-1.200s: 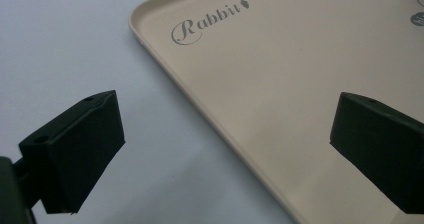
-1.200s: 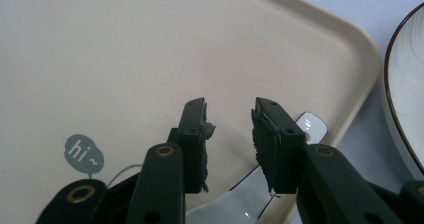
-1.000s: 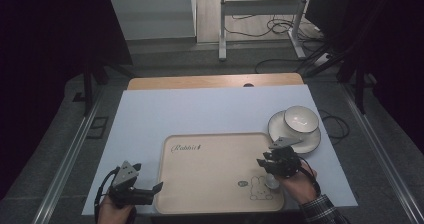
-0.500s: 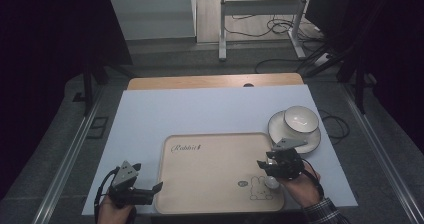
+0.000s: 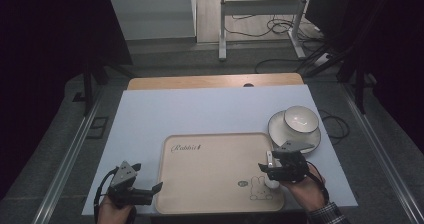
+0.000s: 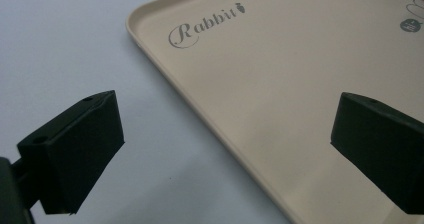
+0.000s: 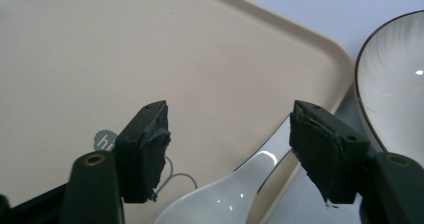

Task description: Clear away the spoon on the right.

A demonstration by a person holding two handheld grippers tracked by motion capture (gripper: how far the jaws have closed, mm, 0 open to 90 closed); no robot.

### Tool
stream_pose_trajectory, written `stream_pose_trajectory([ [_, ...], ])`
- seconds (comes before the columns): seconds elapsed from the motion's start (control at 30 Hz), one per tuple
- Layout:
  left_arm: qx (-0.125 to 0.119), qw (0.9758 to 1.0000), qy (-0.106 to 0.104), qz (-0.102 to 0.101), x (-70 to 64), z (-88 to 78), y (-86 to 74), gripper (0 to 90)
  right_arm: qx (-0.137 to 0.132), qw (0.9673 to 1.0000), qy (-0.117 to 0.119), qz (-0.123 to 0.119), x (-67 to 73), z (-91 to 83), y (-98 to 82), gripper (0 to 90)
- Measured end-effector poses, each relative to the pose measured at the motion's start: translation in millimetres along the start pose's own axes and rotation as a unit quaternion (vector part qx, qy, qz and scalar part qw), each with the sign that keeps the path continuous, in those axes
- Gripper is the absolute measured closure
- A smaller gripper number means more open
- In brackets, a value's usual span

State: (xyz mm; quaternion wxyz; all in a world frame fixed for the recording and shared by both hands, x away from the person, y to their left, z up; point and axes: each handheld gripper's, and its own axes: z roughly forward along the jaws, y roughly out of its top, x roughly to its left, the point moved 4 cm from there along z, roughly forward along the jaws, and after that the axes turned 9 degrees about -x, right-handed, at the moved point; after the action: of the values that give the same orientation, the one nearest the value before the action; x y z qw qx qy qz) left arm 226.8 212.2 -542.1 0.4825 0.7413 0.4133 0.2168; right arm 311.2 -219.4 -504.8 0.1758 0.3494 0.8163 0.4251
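Observation:
A beige tray printed with "Rabbit" and a rabbit drawing lies on the white table. A white ceramic spoon rests with its bowl on the tray and its handle running out over the tray's right rim. My right gripper hangs open just above it, one jaw on either side of the spoon, not touching it. In the high view the right gripper is over the tray's near right corner, with the spoon just below it. My left gripper is open at the tray's near left corner, its jaws straddling the tray rim.
A white bowl sits on a saucer just right of the tray's far right corner, close to my right gripper; its dark-rimmed edge shows in the right gripper view. The table's wooden edge runs along the back.
My right gripper has shifted slightly toward the table's near edge, settling over the spoon. The left gripper has not moved.

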Motion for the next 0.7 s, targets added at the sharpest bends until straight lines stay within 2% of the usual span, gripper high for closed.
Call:
stream_pose_trajectory([
  [0.37,0.003,0.9999,-0.006,0.008,-2.1,0.5,-0.2,0.0,-0.02,0.9998,-0.003,-0.006,2.7,-11.0,0.8,18.8],
  [0.7,0.003,0.9999,-0.006,0.008,-1.9,0.4,-0.2,0.0,-0.036,0.9993,-0.005,-0.005,1.4,-20.7,-1.2,13.4],
])
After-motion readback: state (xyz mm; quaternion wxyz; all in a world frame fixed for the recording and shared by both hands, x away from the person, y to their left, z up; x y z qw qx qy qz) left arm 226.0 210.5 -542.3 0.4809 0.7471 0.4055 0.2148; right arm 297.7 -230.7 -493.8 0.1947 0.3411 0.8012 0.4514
